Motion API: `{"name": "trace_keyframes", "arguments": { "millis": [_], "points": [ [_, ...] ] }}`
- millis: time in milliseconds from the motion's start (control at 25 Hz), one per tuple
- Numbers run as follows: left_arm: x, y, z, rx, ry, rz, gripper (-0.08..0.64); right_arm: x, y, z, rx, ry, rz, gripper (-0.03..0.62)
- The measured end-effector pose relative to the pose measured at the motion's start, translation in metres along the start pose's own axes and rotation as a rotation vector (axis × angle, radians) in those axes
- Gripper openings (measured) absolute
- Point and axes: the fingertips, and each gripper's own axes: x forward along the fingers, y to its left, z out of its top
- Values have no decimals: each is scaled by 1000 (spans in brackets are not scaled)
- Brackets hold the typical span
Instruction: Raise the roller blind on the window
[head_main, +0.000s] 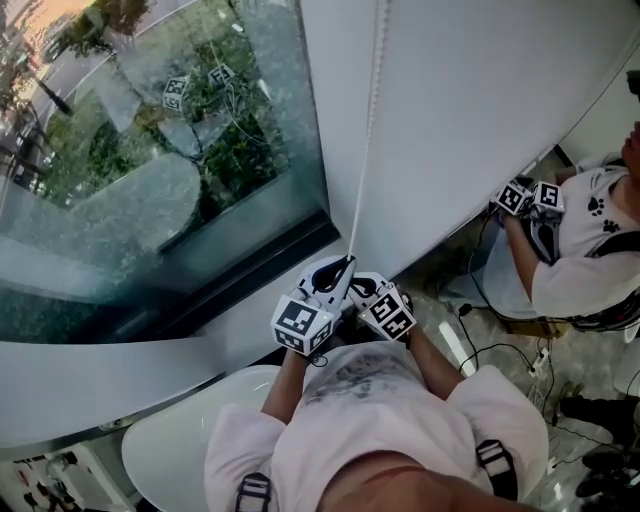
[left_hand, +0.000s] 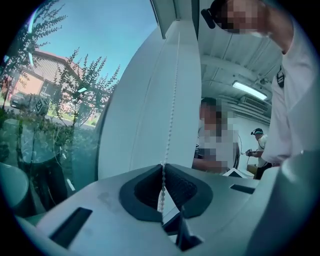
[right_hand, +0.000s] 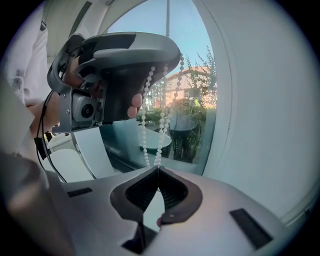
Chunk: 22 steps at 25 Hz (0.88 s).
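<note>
The bead chain runs from the top centre of the head view down along the edge between the window at left and a white panel at right, ending at the two grippers at lower centre. Whether this panel is the blind or a wall cannot be told. The left gripper is clenched on the chain: in the left gripper view the dark pads meet with one strand pinched between them, and the strand rises straight up in front of the panel. The right gripper sits just beside the left one, toward the right of the frame. It is also clenched on the chain: in the right gripper view two strands drop into its closed tips, with the left gripper above them at upper left. A second person sits at the right edge of the head view.
</note>
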Motion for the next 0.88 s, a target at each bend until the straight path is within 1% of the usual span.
{"name": "trace_keyframes", "arguments": {
  "millis": [200, 520, 720, 880],
  "points": [
    [2, 5, -19, -10, 27, 0, 14, 12, 2, -16, 7, 39, 10, 61],
    [5, 6, -38, -52, 90, 3, 15, 15, 4, -33, 24, 116, 31, 61],
    [3, 4, -40, -50, 99, 4, 14, 15, 5, -34, 27, 126, 32, 61],
    [1, 5, -41, -51, 90, 3, 14, 17, 4, -39, 27, 131, 22, 61]
  ]
}}
